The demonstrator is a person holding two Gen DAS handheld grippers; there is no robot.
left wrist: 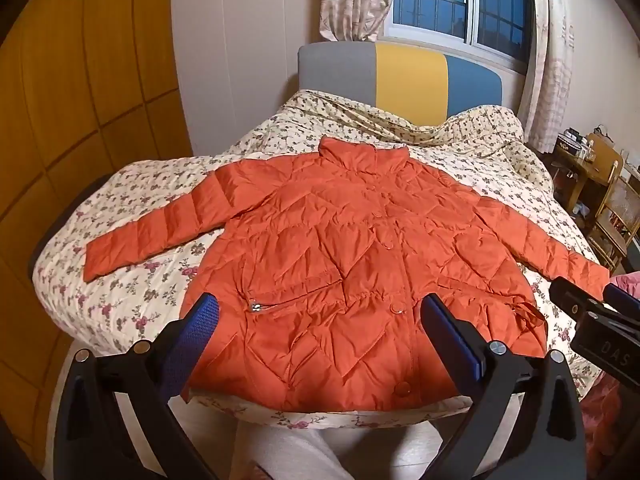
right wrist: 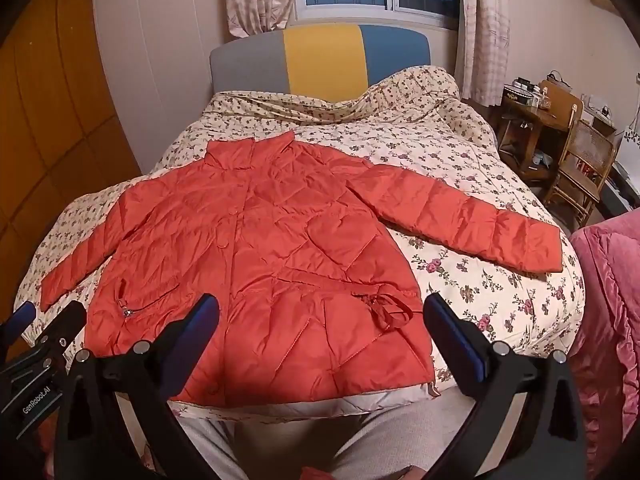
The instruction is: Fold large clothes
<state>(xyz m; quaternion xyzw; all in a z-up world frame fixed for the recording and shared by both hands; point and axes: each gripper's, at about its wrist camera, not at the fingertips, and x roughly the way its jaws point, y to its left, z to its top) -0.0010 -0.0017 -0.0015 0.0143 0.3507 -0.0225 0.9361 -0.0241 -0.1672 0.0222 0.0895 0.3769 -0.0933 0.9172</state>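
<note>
An orange quilted jacket [left wrist: 352, 240] lies flat, front up, on the floral bedspread [left wrist: 132, 312], collar toward the headboard and both sleeves spread out. It also shows in the right wrist view [right wrist: 256, 256]. My left gripper [left wrist: 320, 312] is open and empty, held above the jacket's hem near the zip pocket. My right gripper [right wrist: 320, 312] is open and empty, above the hem near the waist drawstring bow [right wrist: 384, 308]. The right gripper shows at the right edge of the left wrist view [left wrist: 588, 296], the left gripper at the left edge of the right wrist view [right wrist: 44, 320].
A grey, yellow and blue headboard [left wrist: 400, 80] stands under the window. Wooden wardrobe doors [left wrist: 60, 100] are on the left. A wooden desk and chair [right wrist: 568, 152] stand at the right, and a pink quilt [right wrist: 608, 300] lies beside the bed.
</note>
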